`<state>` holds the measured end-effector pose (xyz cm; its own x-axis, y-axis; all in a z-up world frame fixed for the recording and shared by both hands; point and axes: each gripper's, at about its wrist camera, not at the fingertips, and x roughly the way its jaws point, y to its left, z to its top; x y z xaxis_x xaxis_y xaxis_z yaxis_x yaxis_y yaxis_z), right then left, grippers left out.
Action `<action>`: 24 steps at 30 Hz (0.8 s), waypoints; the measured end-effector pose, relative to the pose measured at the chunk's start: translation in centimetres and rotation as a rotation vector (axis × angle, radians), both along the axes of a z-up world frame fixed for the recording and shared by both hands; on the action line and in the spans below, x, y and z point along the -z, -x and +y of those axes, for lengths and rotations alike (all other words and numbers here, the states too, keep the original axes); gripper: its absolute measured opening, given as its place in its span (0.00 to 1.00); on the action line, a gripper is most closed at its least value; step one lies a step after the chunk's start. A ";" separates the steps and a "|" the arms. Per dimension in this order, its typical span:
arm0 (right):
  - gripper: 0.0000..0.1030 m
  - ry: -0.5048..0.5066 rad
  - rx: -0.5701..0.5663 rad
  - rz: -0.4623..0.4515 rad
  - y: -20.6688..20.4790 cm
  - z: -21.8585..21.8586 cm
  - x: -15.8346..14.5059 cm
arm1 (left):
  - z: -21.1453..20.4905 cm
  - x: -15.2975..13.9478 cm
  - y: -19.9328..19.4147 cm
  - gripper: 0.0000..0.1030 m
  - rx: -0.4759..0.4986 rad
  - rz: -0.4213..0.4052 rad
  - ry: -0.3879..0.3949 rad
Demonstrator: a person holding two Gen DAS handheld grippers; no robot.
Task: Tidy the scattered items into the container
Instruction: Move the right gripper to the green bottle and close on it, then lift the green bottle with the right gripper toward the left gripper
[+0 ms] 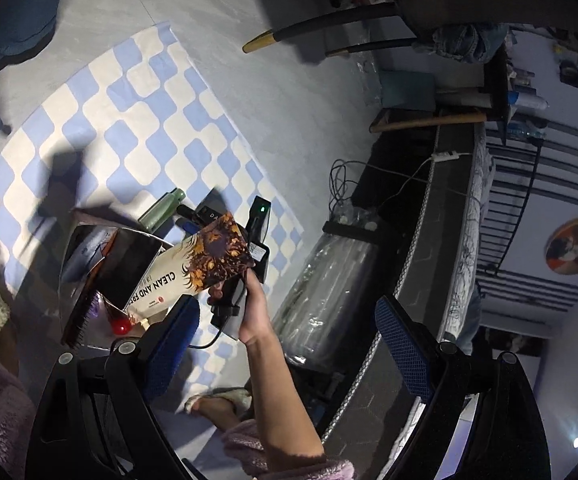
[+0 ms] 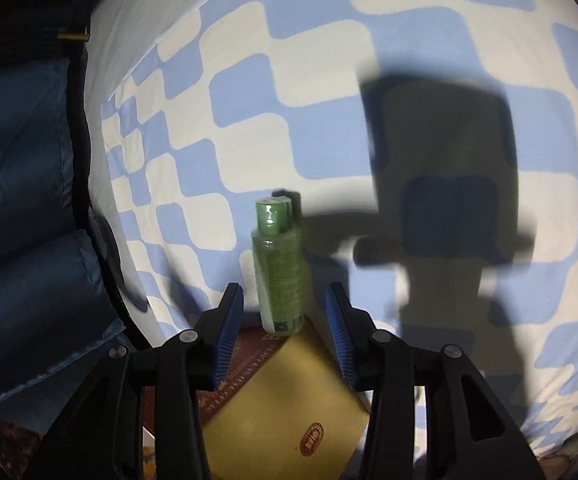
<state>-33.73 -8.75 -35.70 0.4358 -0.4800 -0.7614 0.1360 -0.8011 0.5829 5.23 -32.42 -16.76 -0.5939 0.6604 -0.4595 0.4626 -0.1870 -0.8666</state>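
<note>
The blue-and-cream checkered rug [image 2: 329, 80] was the largest thing under me, soft and flat, its wavy-edged squares running out to bare grey floor [image 1: 289, 92] on the far side, with wide clear room beyond the bottle. My container, a glossy flap-sided box [image 1: 101, 264], stood at the rug's near edge with a dark bristled brush [image 1: 79, 320] and a small red ball [image 1: 123, 326] in it; a long carton printed CLEAN AND FRESH [image 1: 193, 268] leaned over its rim. The green plastic bottle [image 2: 279, 268] lay on the rug, its base touching a tan box [image 2: 289, 400]. My right gripper [image 2: 285, 312] was spread, pads either side of the bottle, not pressing. My left gripper [image 1: 289, 320] hung wide apart, empty.
</note>
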 end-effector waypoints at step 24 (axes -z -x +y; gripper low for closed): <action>0.35 -0.222 -0.243 0.261 -4.1 9.2 2.4 | 0.4 0.1 0.0 0.87 0.046 -0.019 -0.027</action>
